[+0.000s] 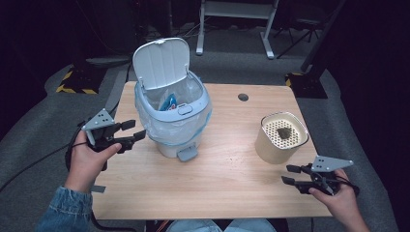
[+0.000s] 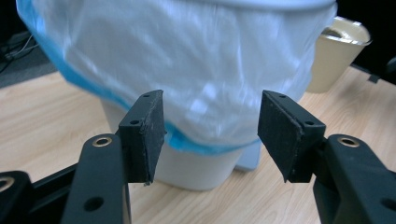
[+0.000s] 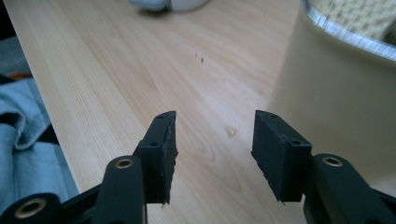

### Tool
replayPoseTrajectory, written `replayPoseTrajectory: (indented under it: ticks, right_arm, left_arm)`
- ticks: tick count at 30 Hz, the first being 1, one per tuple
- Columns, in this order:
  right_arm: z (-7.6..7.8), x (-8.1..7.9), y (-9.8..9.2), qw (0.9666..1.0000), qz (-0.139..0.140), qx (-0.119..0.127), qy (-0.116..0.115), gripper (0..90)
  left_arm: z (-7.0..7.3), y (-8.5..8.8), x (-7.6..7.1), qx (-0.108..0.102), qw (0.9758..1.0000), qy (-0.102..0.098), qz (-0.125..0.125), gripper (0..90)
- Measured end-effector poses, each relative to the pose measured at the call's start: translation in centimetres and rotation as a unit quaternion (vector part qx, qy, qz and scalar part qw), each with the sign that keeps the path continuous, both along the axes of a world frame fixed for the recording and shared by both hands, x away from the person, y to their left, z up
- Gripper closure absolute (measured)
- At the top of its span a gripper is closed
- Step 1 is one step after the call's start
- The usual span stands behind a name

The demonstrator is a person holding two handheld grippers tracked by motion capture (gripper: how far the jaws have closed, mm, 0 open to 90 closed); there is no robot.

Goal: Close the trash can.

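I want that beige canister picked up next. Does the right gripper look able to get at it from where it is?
Probably yes. The right gripper sits open just beside the canister, with bare table between them.

Black two-jaw left gripper [image 1: 131, 131] and right gripper [image 1: 289, 174]: grey triangular plates, brass-ringed screw holes, trailing black cables; person's blue denim sleeve [image 1: 65, 209].

Pedal bin [image 1: 171, 116]: pale blue-white, upright at the table's left-centre, lid [image 1: 161, 62] tipped fully open and back. Clear liner bag [image 2: 187, 60] folded over the rim, blue wrapper [image 1: 169, 102] inside.

Beige canister [image 1: 280, 137]: upright, right side, perforated top bearing a small dark lump [image 1: 284, 132].
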State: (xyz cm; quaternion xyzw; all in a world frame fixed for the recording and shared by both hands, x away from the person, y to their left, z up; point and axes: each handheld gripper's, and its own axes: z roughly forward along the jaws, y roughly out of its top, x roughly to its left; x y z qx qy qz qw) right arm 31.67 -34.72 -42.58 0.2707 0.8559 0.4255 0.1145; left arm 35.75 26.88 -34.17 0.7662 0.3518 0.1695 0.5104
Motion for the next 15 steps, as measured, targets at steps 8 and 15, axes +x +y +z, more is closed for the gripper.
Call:
replayPoseTrajectory:
  ticks: [8, 15]
  right_arm:
    - [-3.5, 0.4, 0.0, 0.9995, -0.003, -0.014, 0.027, 48.3]
    - [-5.9, 0.9, -0.1, 0.9989, -0.01, -0.024, 0.04, 45.7]
  left_arm:
    - [2.8, 0.7, 1.4, -0.015, 0.9982, -0.017, -0.056, 42.8]
    - [5.0, 1.3, 2.2, -0.021, 0.9938, -0.026, -0.106, 44.0]
